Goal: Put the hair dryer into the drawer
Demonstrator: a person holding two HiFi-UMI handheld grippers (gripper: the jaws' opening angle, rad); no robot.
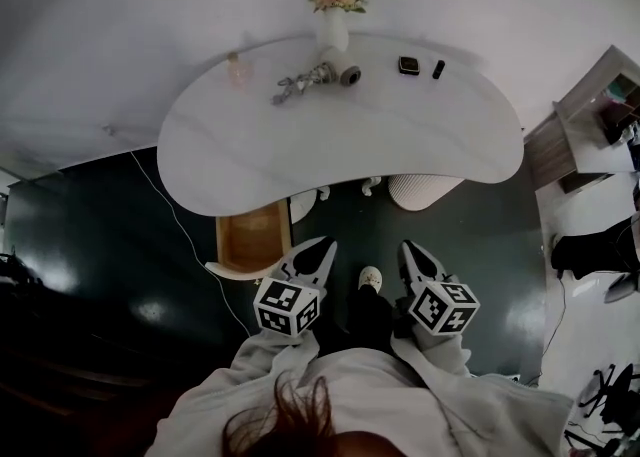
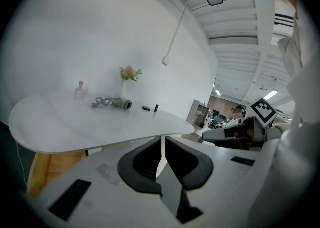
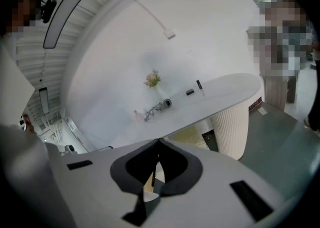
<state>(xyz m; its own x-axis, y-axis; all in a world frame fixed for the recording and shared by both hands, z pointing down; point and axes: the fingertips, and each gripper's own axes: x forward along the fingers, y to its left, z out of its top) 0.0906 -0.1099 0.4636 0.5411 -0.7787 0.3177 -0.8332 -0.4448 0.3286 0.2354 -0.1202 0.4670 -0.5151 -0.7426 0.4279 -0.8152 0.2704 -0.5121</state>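
Observation:
The grey hair dryer (image 1: 335, 74) lies on the far side of the white curved table (image 1: 400, 135), its coiled cord (image 1: 290, 88) trailing left. It is small and distant in the left gripper view (image 2: 121, 104) and the right gripper view (image 3: 163, 104). A wood-lined open box, perhaps the drawer (image 1: 252, 239), sits under the table's near left edge. My left gripper (image 1: 318, 250) and right gripper (image 1: 412, 253) hover side by side over the dark floor, short of the table. Both are shut and empty, tips meeting (image 2: 162, 139) (image 3: 159, 141).
On the table stand a vase of pink flowers (image 1: 335, 20), a small pink bottle (image 1: 236, 70) and two small dark items (image 1: 408, 65) (image 1: 438, 69). A ribbed white pedestal (image 1: 425, 190) holds the table up. A thin cable (image 1: 180, 225) crosses the floor. Desks and clutter (image 1: 590, 125) lie right.

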